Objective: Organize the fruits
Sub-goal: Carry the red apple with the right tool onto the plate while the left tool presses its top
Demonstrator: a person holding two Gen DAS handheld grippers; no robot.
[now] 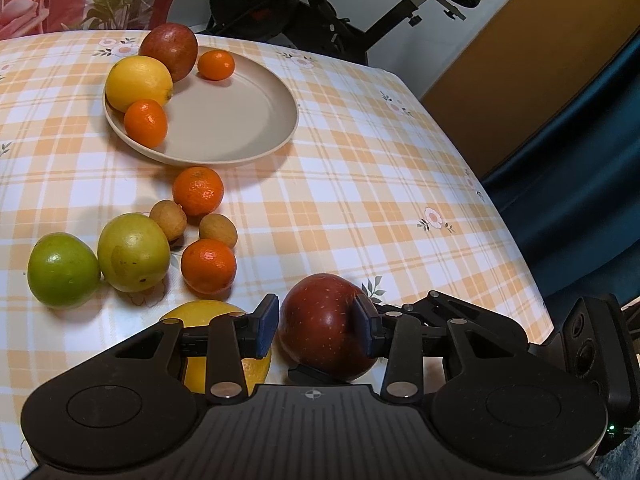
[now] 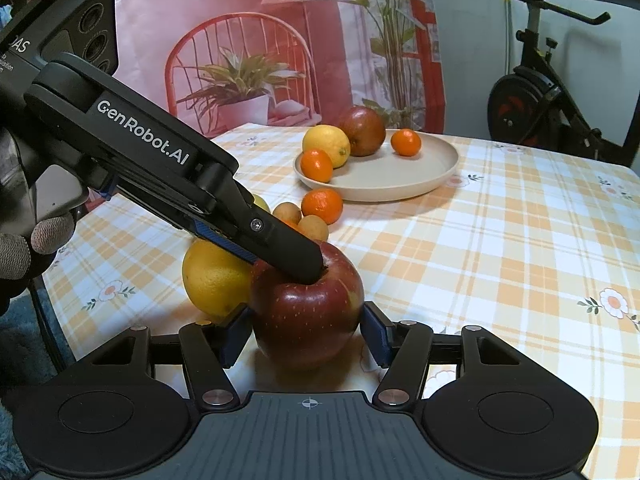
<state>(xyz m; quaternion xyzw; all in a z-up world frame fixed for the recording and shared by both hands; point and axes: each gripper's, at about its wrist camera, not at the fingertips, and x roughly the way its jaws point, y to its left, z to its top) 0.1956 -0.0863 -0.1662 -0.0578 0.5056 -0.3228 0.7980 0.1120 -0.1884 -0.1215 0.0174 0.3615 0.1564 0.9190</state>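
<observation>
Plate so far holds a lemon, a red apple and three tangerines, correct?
Not quite: the plate holds two tangerines, not three, beside the lemon and red apple. The left wrist view shows the third tangerine on the tablecloth.

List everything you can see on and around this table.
Red apples: two, dark red; one on plate, one at near edge.
Lemons: two, yellow; one on plate, one beside near apple.
Mandarins: four, orange; two on plate, two on cloth.
Small brown fruits: two, tan; between loose mandarins.
Green fruits: two; left on cloth.
Plate: one, beige, far side.
Tablecloth: orange-white check.
Exercise bike: one, black, behind table.
Left gripper, right gripper: black, both around near apple.
Gloved hand: grey, holding left gripper.
</observation>
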